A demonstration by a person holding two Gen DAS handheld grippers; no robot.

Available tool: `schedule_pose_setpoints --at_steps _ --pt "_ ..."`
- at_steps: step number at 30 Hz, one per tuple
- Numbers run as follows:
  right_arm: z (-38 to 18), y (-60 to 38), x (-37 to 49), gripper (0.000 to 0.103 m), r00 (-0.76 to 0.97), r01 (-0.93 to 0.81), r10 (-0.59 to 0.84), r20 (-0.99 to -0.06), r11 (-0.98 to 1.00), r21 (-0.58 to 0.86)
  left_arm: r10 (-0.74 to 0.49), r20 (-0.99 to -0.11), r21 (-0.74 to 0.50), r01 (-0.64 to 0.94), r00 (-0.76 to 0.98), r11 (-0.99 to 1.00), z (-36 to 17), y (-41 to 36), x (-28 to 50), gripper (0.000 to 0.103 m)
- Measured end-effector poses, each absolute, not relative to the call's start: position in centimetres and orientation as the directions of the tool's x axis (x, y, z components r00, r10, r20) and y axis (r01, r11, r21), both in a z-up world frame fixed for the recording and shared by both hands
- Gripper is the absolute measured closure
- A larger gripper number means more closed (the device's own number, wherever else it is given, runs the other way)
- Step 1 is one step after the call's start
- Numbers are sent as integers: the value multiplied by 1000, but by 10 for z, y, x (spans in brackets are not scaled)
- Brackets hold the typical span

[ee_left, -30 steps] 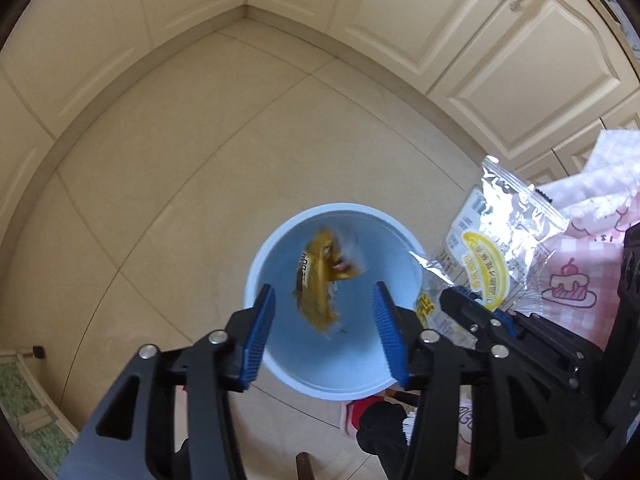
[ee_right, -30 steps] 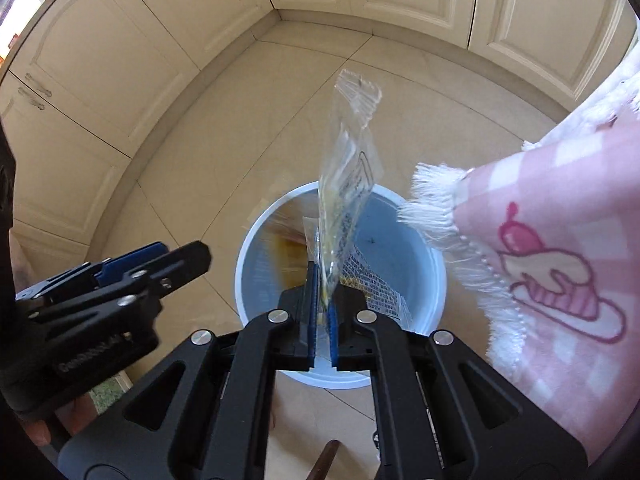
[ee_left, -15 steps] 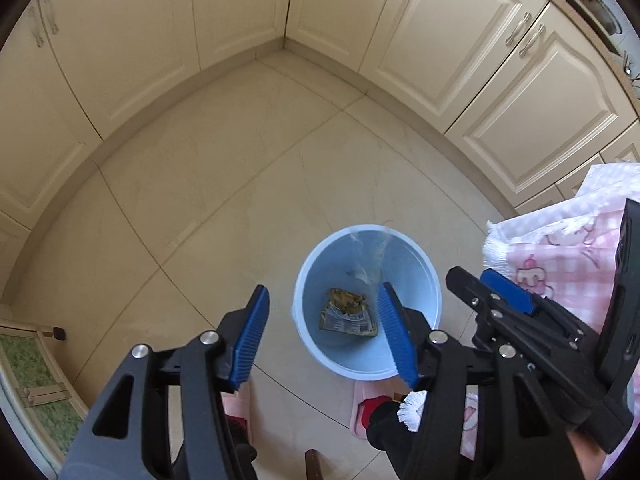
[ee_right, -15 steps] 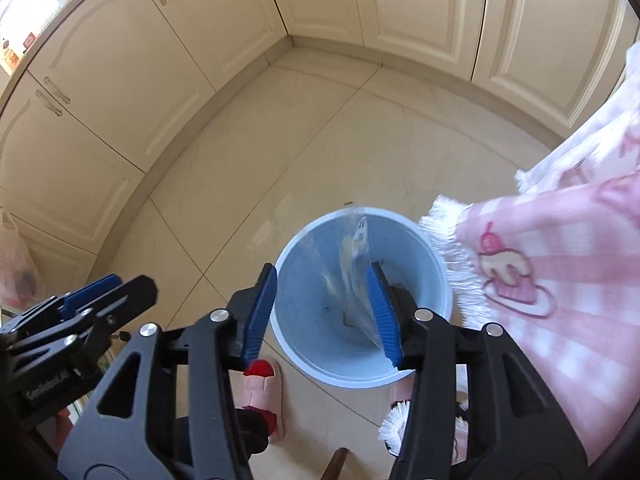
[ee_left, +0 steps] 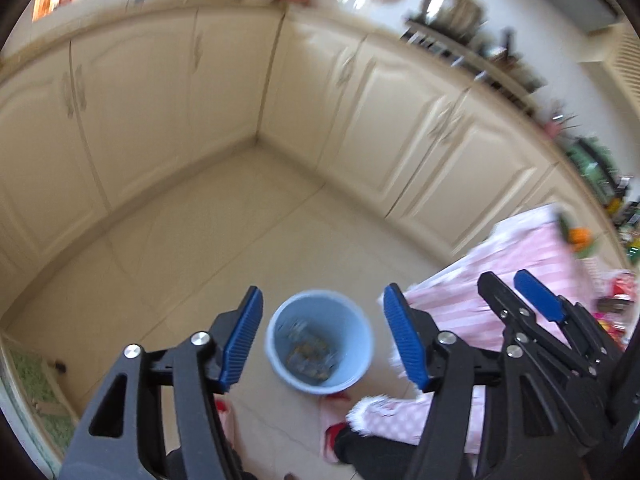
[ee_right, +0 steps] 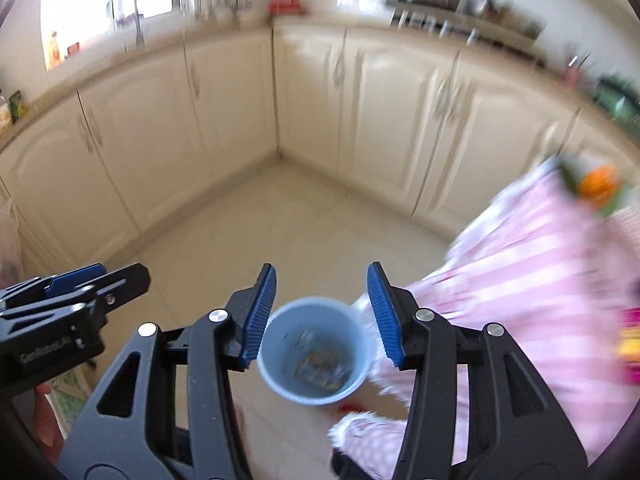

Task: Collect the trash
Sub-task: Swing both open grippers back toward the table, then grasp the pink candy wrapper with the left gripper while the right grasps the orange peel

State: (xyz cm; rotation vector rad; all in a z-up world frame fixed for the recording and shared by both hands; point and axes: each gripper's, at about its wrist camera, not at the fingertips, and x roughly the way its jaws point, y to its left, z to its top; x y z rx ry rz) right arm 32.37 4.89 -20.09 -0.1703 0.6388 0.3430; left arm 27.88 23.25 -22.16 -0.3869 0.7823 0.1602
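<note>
Both grippers have risen well clear of the bin since the earlier views, and the two wrappers they carried now lie inside it. Cream cabinets (ee_left: 224, 92) and the tiled floor (ee_left: 224, 240) fill most of each view; the pink checked cloth (ee_left: 532, 256) hangs to the right of both sets of jaws.

The blue bin (ee_left: 320, 342) stands on the floor, below and between the jaws of the left gripper (ee_left: 323, 342). In the right wrist view the bin (ee_right: 316, 350) likewise sits below and between the jaws of the right gripper (ee_right: 322, 316).

Jaw state: the left jaws have just been opening further and stand released, nothing between the pads. The right jaws have just been opening and are also released and empty.

The wrappers (ee_left: 308, 354) rest at the bottom of the bin, blurred; their shapes cannot be separated.

Handling, as a judgement: such wrappers are thin film, very light, limp, slick and noisy, not fragile. They fold under a grip and can slide out of flat pads. Take hold at a crimped end seam or a bunched fold, with the pads fully across the material. Remaining trash, if any, probably lies on the cloth to the right of the jaws; items there are too blurred to identify.
</note>
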Motion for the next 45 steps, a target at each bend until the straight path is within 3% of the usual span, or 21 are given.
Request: schedule_pose_setpoints --at_steps 5,11,16,27,28,29,30,35,40,45 --pt "-130 -21 257 49 870 -261 203 -449 963 -71 -102 -620 -270 -89 778 959 -157 165 250 36" --pt "-110 -116 226 45 916 -94 59 -396 993 -68 -253 -605 -233 136 755 963 -136 63 252 35" --pt "-117 -197 224 44 901 45 -51 -431 999 -24 -331 -645 -207 260 689 943 -145 -9 271 35" --pt "-153 -249 241 43 846 81 -28 -533 994 75 -301 -724 -126 310 621 942 -177 -73 320 36" --pt "-155 -248 244 43 839 75 -18 -543 994 83 -287 -737 -117 303 612 946 -181 -75 326 43" --pt "-157 -248 247 43 835 69 -10 -550 994 87 -284 -752 -115 306 595 945 -186 -77 331 58" --pt "-159 -249 249 43 830 63 -1 -557 994 91 -287 -760 -120 308 583 944 -188 -77 332 63" --pt "-167 -239 268 42 787 21 56 -614 993 119 -330 -715 -192 280 617 941 -180 -55 323 64" --pt "-176 -218 295 42 724 -21 126 -678 987 161 -284 -684 -176 226 672 958 -168 -28 312 64" --pt "-188 -202 322 42 672 15 93 -735 990 139 -267 -684 -189 189 679 964 -170 -4 311 64"
